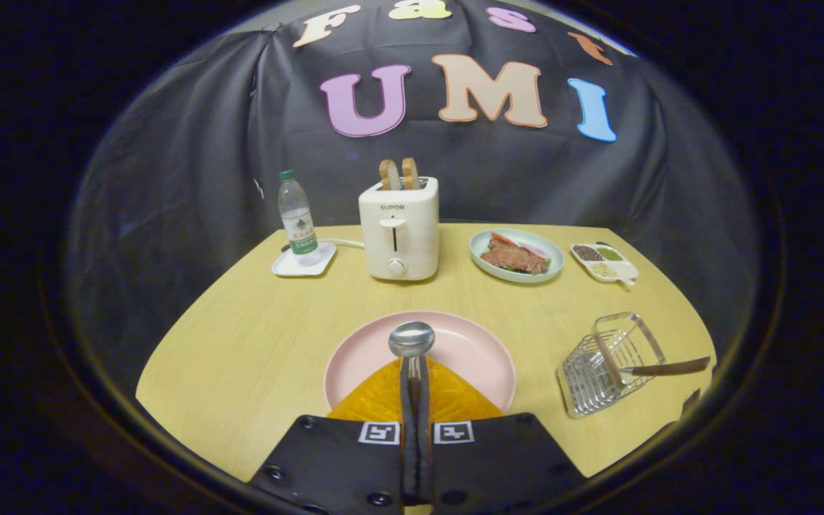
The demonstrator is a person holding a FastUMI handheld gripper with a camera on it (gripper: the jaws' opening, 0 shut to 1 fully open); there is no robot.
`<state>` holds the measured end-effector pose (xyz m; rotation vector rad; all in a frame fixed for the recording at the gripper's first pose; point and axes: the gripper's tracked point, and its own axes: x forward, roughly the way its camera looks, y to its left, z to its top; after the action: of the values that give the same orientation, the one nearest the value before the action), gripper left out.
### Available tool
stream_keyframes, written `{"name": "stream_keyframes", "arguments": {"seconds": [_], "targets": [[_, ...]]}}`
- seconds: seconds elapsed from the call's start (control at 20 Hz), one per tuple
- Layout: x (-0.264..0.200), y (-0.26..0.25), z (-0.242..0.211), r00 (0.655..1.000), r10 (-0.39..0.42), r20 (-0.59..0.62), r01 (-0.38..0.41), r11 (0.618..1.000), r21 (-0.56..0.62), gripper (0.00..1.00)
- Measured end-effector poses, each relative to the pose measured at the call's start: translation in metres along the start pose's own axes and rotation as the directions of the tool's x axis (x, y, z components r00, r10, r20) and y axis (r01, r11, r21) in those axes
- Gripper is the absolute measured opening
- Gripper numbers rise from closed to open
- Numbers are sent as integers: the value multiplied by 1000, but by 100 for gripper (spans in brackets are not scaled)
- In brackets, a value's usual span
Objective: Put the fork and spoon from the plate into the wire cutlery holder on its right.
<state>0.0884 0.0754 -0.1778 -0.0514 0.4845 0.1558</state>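
Gripper view — hand-held gripper (pixel 416 400) clamps spoon (pixel 413 350), round shiny bowl, over plate (pixel 355 350).

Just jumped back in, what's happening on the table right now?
The gripper is shut on the spoon, holding it over the pink plate. The wire cutlery holder stands to the plate's right with one dark-handled utensil already in it, its handle sticking out. The spoon is not yet in the holder.

gripper (pixel 415 400) fingers closed together, gripping a handle, level
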Motion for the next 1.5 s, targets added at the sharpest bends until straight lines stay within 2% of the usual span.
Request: {"name": "stream_keyframes", "arguments": {"seconds": [0.2,0.4,0.65,0.9,1.05,1.25,1.5], "targets": [[-21,-20,35,999,-18,45,18,1000,11,3],[-46,-63,72,997,-46,54,45,999,21,3],[-75,-141,102,990,-140,34,141,990,-14,3],[-85,-183,87,986,-153,-72,150,988,-45,3],[-82,-194,66,975,-133,-177,123,990,-66,3],[-69,-201,42,940,-105,-325,82,993,-84,3],[-46,-206,22,878,-95,-469,41,991,-124,4]]}}
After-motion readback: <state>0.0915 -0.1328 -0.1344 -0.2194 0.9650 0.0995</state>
